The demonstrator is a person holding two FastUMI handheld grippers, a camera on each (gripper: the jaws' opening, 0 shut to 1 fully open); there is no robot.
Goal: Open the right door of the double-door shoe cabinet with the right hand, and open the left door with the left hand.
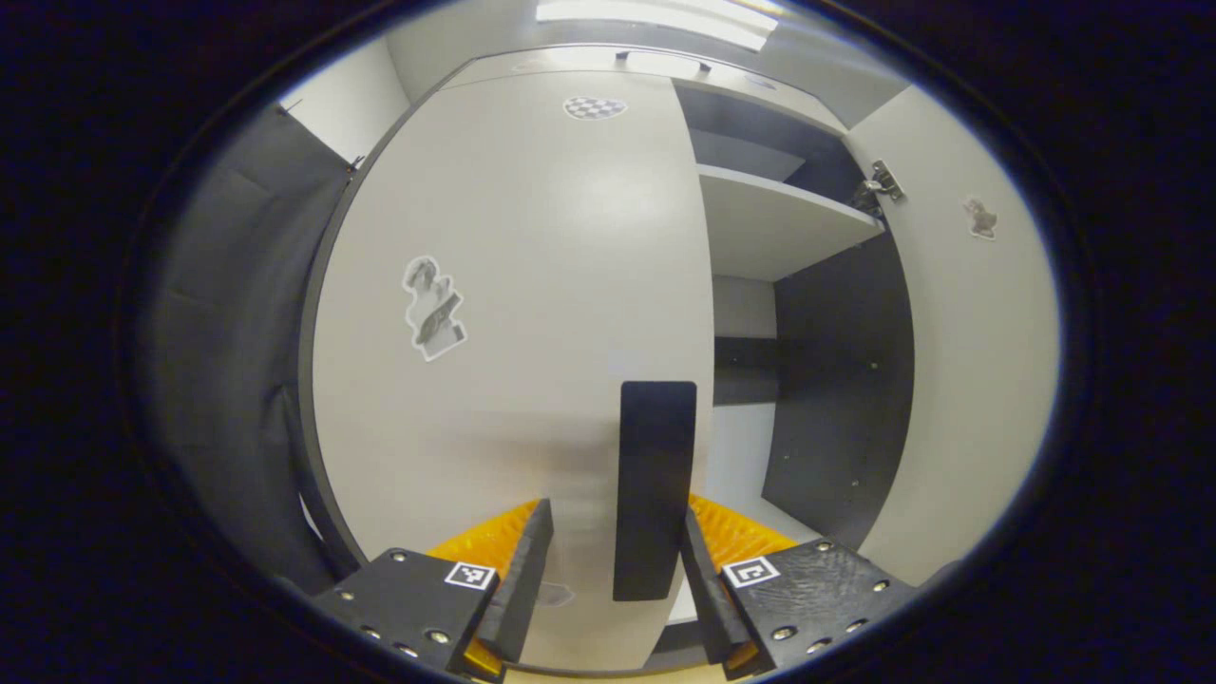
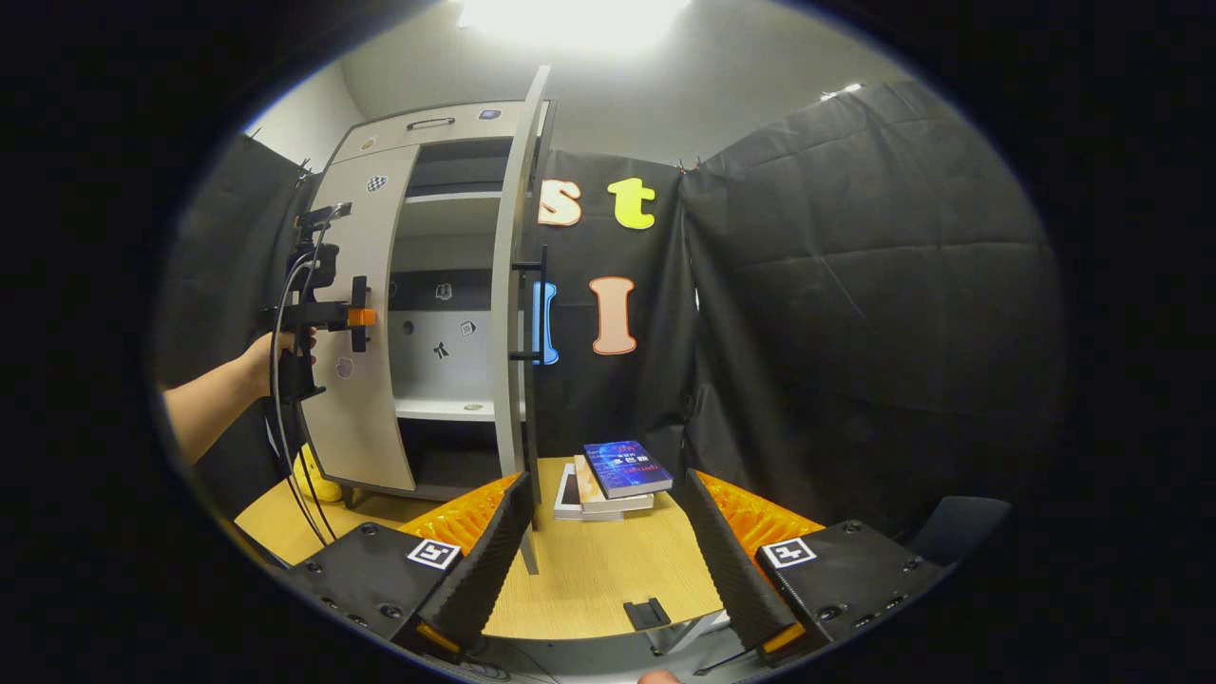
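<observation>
1. In the left gripper view, the left tool (image 1: 616, 560) stands with its two fingers spread; the black handle (image 1: 654, 489) of the left door (image 1: 513, 285) lies in the gap, close to the right-hand finger. Whether either finger touches the handle I cannot tell, so the tool reads as open around it, not clamped.
2. The left door looks shut or nearly so, its pale face carrying a sticker (image 1: 434, 308) and a small checkered mark (image 1: 594, 107) near the top.
3. Beyond the door's edge the shoe cabinet (image 1: 836, 380) is open to view: a pale shelf (image 1: 774, 223), dark inner walls, and the right door (image 1: 978, 361) swung outward with a metal hinge (image 1: 883, 180) at its top.
4. In the right gripper view, the right tool (image 2: 608, 532) has its fingers wide apart and holds nothing; it hangs over the wooden table (image 2: 589, 579), well apart from the cabinet.
5. Ahead of it the right door (image 2: 513, 285) stands open, seen edge-on, with its black handle (image 2: 537, 304) facing the booth wall.
6. Farther off, a hand (image 2: 271, 356) holds the left tool (image 2: 361, 316) against the left door (image 2: 366, 313).
7. A stack of books (image 2: 613, 480) lies on the table just beside the foot of the open right door.
8. A small black clip (image 2: 646, 613) sits near the table's front edge.
</observation>
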